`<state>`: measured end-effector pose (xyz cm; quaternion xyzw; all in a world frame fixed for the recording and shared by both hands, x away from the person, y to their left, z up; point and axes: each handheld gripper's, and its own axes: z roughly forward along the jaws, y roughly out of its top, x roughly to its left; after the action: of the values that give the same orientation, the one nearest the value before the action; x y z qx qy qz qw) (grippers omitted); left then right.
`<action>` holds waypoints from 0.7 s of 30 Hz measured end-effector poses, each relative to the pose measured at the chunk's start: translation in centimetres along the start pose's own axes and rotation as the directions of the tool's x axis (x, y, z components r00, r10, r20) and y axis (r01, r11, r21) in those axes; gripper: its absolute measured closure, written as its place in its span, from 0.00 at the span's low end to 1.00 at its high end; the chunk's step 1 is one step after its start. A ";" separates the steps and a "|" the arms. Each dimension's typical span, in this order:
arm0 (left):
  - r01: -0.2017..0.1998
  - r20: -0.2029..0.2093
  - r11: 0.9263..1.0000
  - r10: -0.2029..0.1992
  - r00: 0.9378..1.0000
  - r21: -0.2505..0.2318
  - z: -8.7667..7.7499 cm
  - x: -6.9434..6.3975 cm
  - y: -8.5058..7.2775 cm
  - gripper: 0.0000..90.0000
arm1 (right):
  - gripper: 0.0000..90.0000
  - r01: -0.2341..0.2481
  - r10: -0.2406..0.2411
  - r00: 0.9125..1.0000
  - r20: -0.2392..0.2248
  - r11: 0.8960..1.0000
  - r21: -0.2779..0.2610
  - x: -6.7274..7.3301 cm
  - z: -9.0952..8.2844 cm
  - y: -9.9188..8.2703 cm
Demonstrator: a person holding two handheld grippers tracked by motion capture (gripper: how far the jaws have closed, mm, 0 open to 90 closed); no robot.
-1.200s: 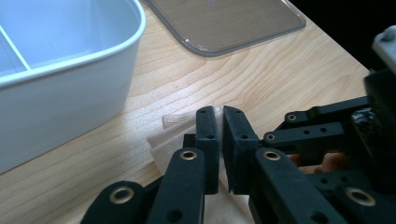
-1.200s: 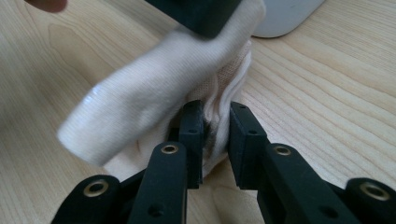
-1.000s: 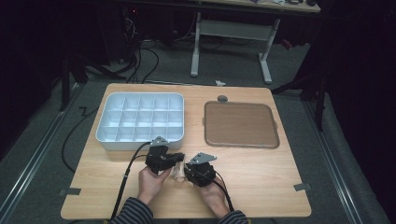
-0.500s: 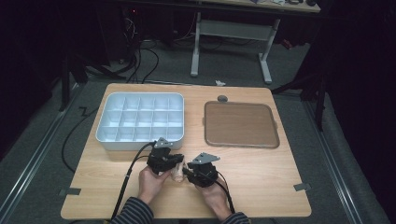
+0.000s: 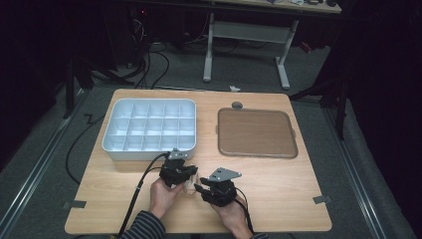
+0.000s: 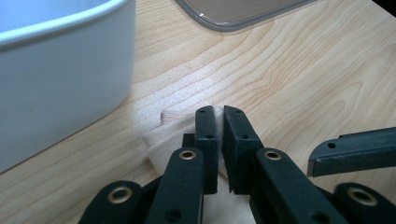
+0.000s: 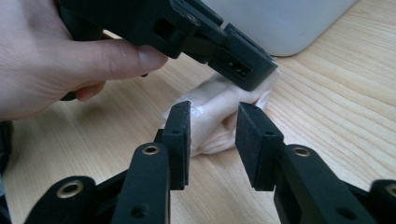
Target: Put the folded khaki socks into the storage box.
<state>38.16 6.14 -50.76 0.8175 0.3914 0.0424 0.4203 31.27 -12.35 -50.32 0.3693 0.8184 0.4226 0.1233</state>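
Note:
A small beige cloth (image 7: 212, 116) lies bunched on the wooden table near the front edge, also seen in the high view as a pale lump (image 5: 190, 185). My left gripper (image 6: 220, 114) is shut on the cloth's fold (image 6: 173, 130), its pads pinching the fabric. That left gripper (image 7: 243, 70) reaches in from the upper left of the right gripper view, with a hand behind it. My right gripper (image 7: 215, 108) faces the cloth with its jaws apart; they have just been opening, and the pads do not press on the fabric. In the high view the right gripper (image 5: 200, 188) sits just right of the left gripper (image 5: 191, 175).
A white compartment tray (image 5: 149, 130) stands behind the left gripper, its wall close in the left gripper view (image 6: 60, 79). A brown flat tray (image 5: 256, 133) lies at the right rear, with a small dark round thing (image 5: 237, 105) behind it. Bare wood spreads to the right.
The right gripper's jaws have spread apart and it has lifted slightly off the cloth. The left gripper stays put, still pinching the cloth.

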 end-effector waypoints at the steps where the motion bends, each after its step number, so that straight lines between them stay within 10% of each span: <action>1: 0.001 0.000 1.000 -0.001 1.000 0.002 0.0 0.0 0.0 0.95 | 0.72 0.001 -0.001 1.000 -0.001 1.000 0.001 0.1 0.0 0.0; 21: 0.002 0.015 1.000 -0.003 1.000 0.004 0.3 0.2 -0.1 0.94 | 0.95 0.064 -0.063 0.998 -0.009 0.995 0.072 0.6 1.7 -0.5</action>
<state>38.34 6.11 -51.03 0.8183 0.3893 0.0349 0.4215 31.48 -11.13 -51.74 0.3458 0.8448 0.3901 0.1206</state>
